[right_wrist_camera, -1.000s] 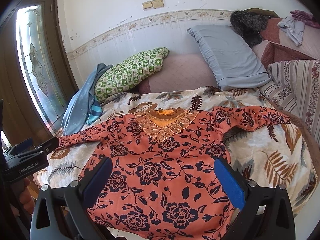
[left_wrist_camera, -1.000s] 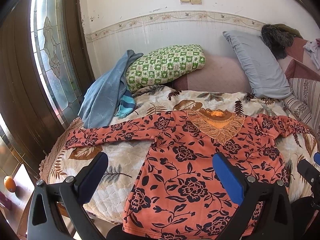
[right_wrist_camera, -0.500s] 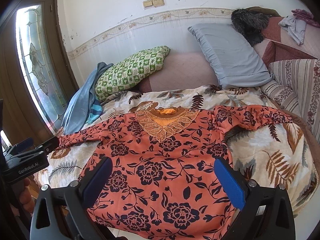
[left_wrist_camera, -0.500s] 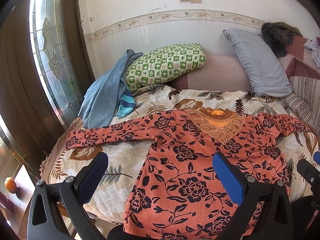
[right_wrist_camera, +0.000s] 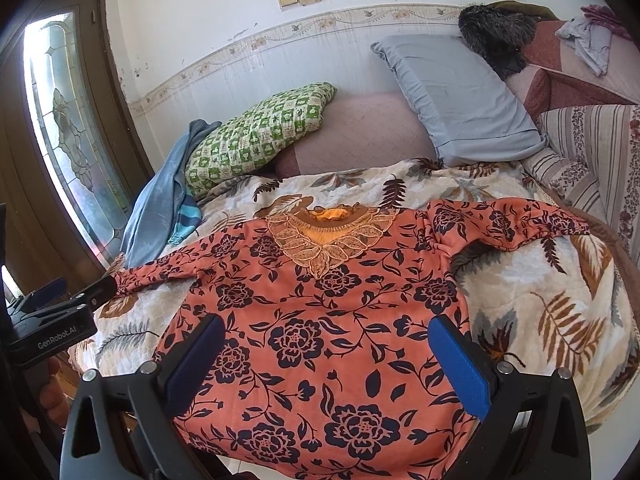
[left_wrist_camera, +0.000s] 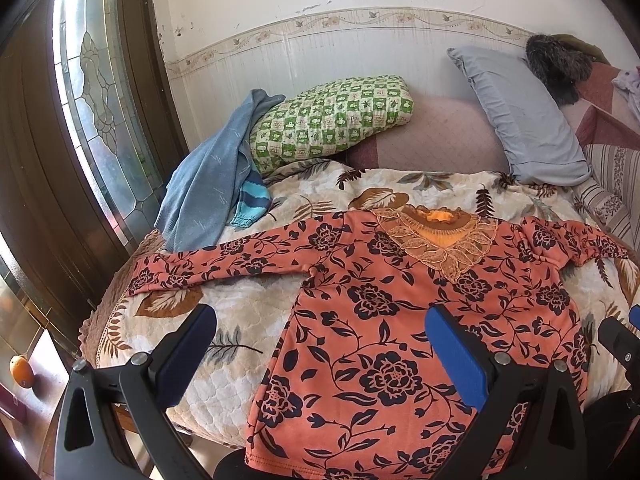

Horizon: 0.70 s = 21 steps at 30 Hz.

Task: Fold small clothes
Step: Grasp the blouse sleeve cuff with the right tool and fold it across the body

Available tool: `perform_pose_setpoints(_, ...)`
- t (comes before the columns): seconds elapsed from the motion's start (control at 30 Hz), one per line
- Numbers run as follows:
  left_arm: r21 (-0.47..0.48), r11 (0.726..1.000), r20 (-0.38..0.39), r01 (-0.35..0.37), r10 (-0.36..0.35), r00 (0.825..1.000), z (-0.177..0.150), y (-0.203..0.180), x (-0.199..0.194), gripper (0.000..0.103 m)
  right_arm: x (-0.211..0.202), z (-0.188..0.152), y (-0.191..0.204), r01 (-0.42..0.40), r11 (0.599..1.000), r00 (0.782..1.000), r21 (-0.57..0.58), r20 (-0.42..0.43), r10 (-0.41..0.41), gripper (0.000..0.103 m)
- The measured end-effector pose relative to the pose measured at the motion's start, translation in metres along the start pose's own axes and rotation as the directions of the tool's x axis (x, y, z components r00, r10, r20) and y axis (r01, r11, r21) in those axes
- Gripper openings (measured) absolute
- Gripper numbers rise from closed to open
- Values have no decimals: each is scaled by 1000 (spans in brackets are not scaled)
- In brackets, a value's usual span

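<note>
Nothing has shifted: both claws, left claw and right claw, hover released; soft floral blouse lies limp, best pinched at sleeve cuffs.

The blouse is orange with dark navy flowers. One pillow is green-and-white checked, another plain grey-blue.

The orange floral top's hem runs below the frame edge behind my jaws. The blue garment partly hides the green pillow's end. My left gripper is cut off at frame edge.
</note>
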<state>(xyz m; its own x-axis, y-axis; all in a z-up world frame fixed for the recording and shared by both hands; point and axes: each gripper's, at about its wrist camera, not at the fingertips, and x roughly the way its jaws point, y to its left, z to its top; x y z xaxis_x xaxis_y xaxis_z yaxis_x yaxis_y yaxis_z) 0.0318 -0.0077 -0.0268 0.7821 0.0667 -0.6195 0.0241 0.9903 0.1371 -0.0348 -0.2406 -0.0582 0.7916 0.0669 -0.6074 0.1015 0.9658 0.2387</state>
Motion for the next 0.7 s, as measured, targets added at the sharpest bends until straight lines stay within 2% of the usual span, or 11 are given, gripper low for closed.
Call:
perform_pose_setpoints(0.17, 9, 1000, -15, -7, 7, 1000, 7, -6, 17, 103, 15, 9, -19, 14, 999, 1000, 41, -16, -13, 102)
perform_pose_setpoints(0.4, 27, 1000, -31, -10, 11, 999, 24, -21, 50, 103, 39, 33, -64, 85, 989, 996, 123, 0, -85, 102)
perform_pose_setpoints(0.6, 43, 999, -64, 0, 3, 998, 33, -41, 86, 103, 64, 54, -118, 123, 970, 992, 210, -5, -125, 102)
perform_pose_setpoints(0.7, 55, 998, -106, 24, -18, 994, 31, -54, 108, 103, 79, 64, -165, 152, 947, 987, 283, 1, -158, 102)
